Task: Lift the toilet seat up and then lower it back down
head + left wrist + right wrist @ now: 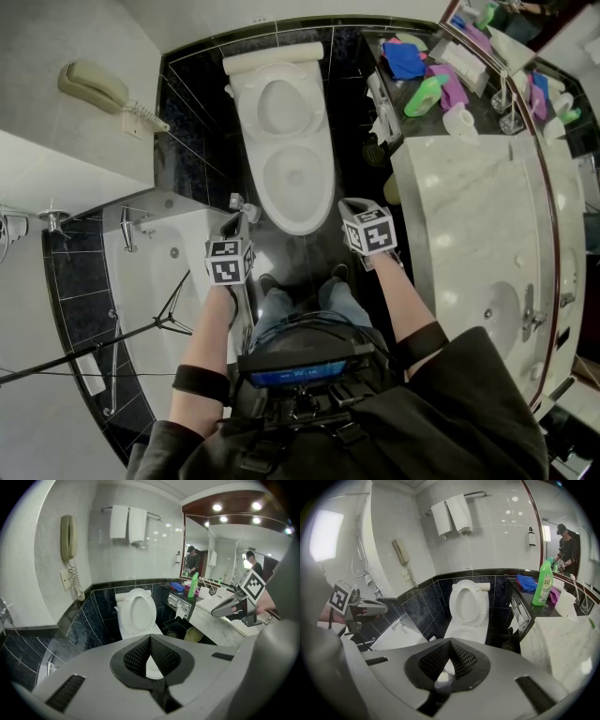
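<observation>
The white toilet [295, 183] stands against the black-tiled back wall, just ahead of both grippers. Its seat [278, 103] is tipped up against the tank, showing as an upright ring in the left gripper view [139, 611] and the right gripper view [468, 603]. My left gripper [244, 211] hovers by the bowl's front left, apart from it, with its jaws [150, 639] shut on nothing. My right gripper [349, 208] hangs at the bowl's front right, also shut and empty [450, 641]. Each gripper shows in the other's view, the right one [216, 612] and the left one [383, 606].
A white bathtub [169, 281] lies to the left and a marble sink counter [478, 216] to the right. A wall phone [94, 86] hangs at the left. A green bottle [544, 581] and cloths sit on the black shelf. A bin [193, 634] stands by the counter.
</observation>
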Tool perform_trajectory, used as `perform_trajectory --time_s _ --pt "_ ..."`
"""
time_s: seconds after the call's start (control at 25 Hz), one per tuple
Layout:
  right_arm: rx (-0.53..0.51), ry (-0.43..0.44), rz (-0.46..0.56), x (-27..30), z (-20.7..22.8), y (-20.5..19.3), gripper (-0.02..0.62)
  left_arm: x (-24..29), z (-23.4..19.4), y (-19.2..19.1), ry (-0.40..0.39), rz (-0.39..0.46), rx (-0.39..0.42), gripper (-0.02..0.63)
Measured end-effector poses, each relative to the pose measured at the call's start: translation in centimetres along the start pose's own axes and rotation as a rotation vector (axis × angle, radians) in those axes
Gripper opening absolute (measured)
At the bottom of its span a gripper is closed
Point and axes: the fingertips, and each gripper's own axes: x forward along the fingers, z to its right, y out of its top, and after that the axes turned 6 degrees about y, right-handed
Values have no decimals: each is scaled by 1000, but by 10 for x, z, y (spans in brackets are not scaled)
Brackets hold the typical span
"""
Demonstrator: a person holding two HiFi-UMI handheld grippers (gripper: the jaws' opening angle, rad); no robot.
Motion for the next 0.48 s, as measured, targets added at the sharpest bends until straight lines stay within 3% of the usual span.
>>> perform_trajectory --time_s 0.48 --pt "-16 -1 -4 0 0 6 12 2 1 4 -5 1 3 8"
